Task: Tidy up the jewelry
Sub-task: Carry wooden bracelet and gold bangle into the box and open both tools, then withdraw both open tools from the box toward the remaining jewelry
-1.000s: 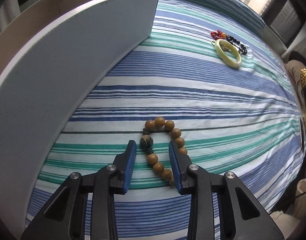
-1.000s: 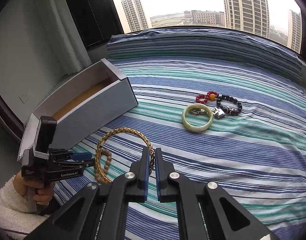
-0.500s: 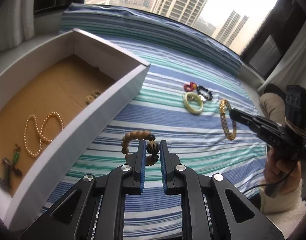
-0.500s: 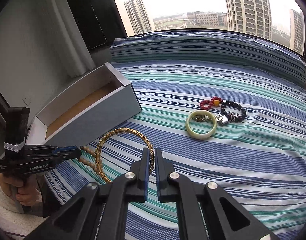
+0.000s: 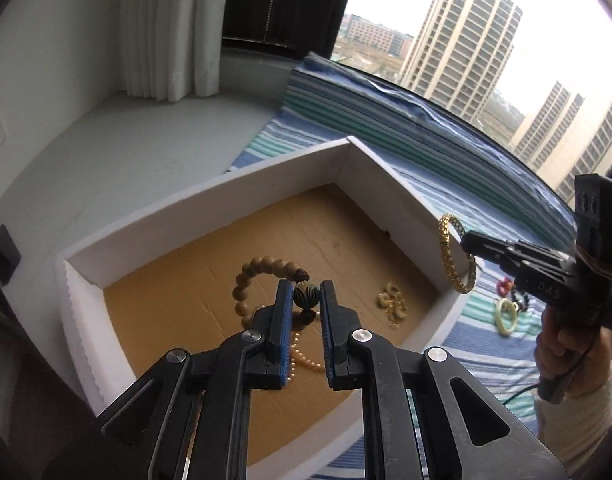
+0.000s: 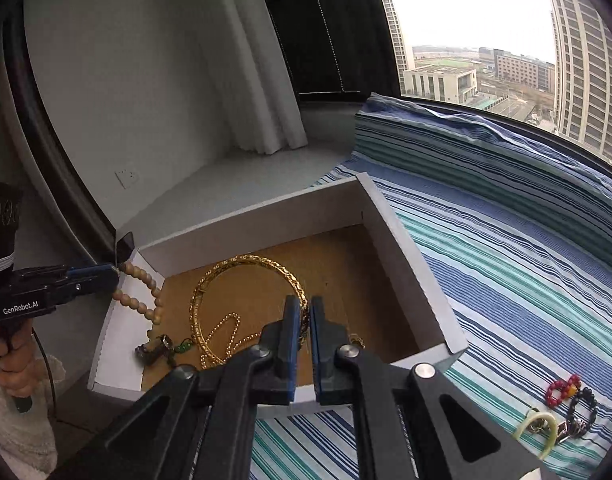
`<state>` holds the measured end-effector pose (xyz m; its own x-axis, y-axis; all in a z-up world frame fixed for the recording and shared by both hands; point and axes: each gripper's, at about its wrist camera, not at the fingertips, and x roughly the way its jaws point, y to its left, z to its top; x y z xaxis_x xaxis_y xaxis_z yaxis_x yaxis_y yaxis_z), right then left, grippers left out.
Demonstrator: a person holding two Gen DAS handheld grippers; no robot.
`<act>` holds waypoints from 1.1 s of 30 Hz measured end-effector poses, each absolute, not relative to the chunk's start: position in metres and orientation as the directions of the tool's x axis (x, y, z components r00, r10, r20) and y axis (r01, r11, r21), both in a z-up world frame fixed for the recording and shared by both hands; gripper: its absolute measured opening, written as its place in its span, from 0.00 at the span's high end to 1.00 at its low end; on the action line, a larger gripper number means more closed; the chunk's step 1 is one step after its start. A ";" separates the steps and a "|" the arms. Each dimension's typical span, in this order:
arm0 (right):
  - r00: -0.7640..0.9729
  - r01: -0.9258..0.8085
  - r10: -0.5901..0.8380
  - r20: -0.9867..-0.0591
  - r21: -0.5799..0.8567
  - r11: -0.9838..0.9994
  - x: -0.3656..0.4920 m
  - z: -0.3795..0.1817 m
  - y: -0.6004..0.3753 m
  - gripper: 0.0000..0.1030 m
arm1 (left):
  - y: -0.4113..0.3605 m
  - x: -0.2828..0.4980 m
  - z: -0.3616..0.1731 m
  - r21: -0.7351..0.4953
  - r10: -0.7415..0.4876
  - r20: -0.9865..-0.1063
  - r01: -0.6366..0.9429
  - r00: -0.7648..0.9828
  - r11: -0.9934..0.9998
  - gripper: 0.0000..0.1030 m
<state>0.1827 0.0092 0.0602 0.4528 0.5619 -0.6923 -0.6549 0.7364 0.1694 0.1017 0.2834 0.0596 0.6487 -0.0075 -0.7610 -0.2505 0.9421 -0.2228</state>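
1. Your wooden bead bracelet (image 5: 250,284) looks matt, with one dark carved bead.
2. The gold bangle (image 6: 242,300) you hold is shiny, textured metal.
3. The box (image 5: 210,208) has smooth white walls and a matt brown cardboard floor.
4. The striped cloth (image 6: 526,280) looks soft and woven.

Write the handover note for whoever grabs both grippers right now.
Left gripper: shut on the wooden bead bracelet, pinching its dark carved bead, held above the box.
Right gripper: shut on the gold bangle, held over the box near its right wall.
Already in the box: a pearl necklace, a small pale gold-linked piece, a dark pendant with a green stone.
Still on the striped bedspread: red bead bracelet, black bead bracelet, green bangle with a few small metal bits.
Next: lower and release both held pieces, then fetch the rest.
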 end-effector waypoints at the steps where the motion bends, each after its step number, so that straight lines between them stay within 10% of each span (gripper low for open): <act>1: 0.432 -0.662 0.560 -0.707 0.174 0.729 0.192 0.052 0.026 0.95 | 0.294 0.109 0.049 -0.218 0.005 -0.771 -0.272 0.636 0.937 0.89; 7: 0.387 -0.667 0.504 -0.772 0.142 0.731 0.229 0.004 0.099 0.92 | 0.329 0.134 -0.005 -0.160 0.084 -0.822 -0.371 0.564 0.915 0.87; 11: 0.408 -0.622 0.484 -0.774 0.153 0.768 0.236 0.001 0.092 0.69 | 0.327 0.121 0.000 -0.156 0.117 -0.806 -0.399 0.580 0.903 0.46; 19: 0.558 -0.546 0.468 -0.685 0.122 0.829 0.180 0.057 -0.008 0.49 | 0.254 0.076 0.049 -0.155 0.089 -0.702 -0.274 0.707 0.949 0.13; 33: 0.658 -0.016 -0.084 -0.748 -0.126 0.992 0.033 -0.070 -0.265 0.37 | -0.007 0.087 -0.074 -0.196 -0.267 -0.820 0.190 0.506 0.962 0.07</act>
